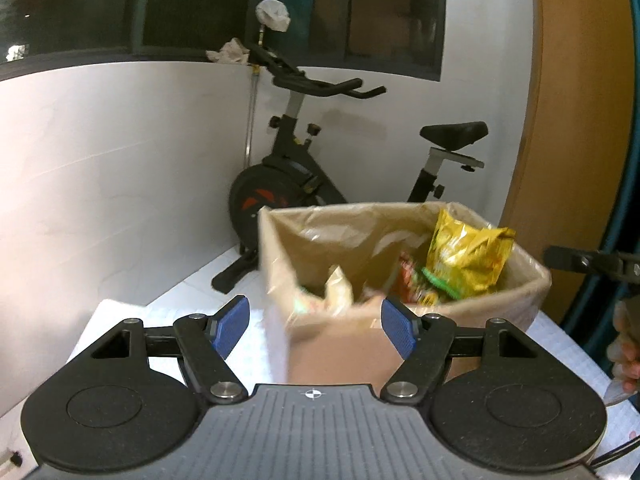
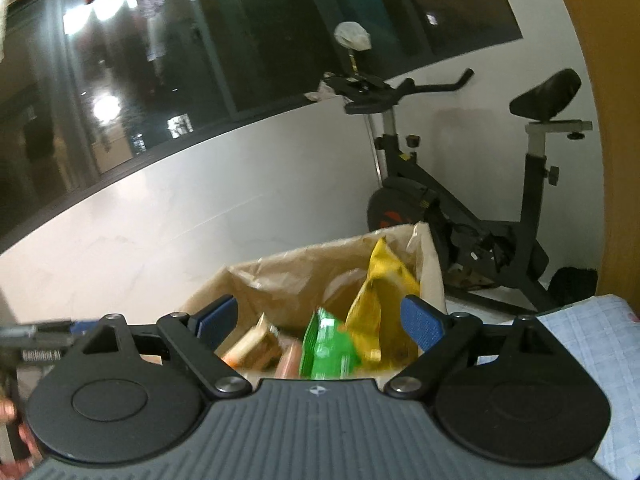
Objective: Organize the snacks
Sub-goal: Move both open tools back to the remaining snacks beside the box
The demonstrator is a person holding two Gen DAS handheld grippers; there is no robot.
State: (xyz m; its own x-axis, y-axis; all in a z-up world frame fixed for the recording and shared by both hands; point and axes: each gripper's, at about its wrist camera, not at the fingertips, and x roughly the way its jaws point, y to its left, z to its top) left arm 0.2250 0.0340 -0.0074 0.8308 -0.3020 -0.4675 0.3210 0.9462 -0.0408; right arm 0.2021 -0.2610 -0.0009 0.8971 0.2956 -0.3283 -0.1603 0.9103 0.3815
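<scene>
A cardboard box [image 1: 340,344] lined with a clear plastic bag [image 1: 344,228] stands on the white surface [image 1: 160,312], and the snacks sit inside it. In the left wrist view the box fills the centre. A yellow snack bag [image 1: 464,256] stands upright at the 2 o'clock side of the opening, rising above the rim. Red and green packets [image 1: 416,280] lie just below it, touching it. A pale wrapper [image 1: 338,284] is at the near wall, blurred. The left tongs [image 1: 316,328] are spread wide, blue pads on either side of the box's near corner, holding nothing.

In the right wrist view the right tongs [image 2: 320,322] also stand wide and empty, just above the box's near edge. Between the pads the same yellow bag [image 2: 380,292] stands at 1 o'clock. A green packet [image 2: 326,348] leans against it at 6 o'clock. A brown-gold packet [image 2: 256,344] lies at 9 o'clock of the green one, too blurred to read.

An exercise bike [image 2: 460,208] stands behind the box against the white wall [image 1: 100,160]. A pale blue checked cloth [image 2: 592,344] covers the surface at 3 o'clock.
</scene>
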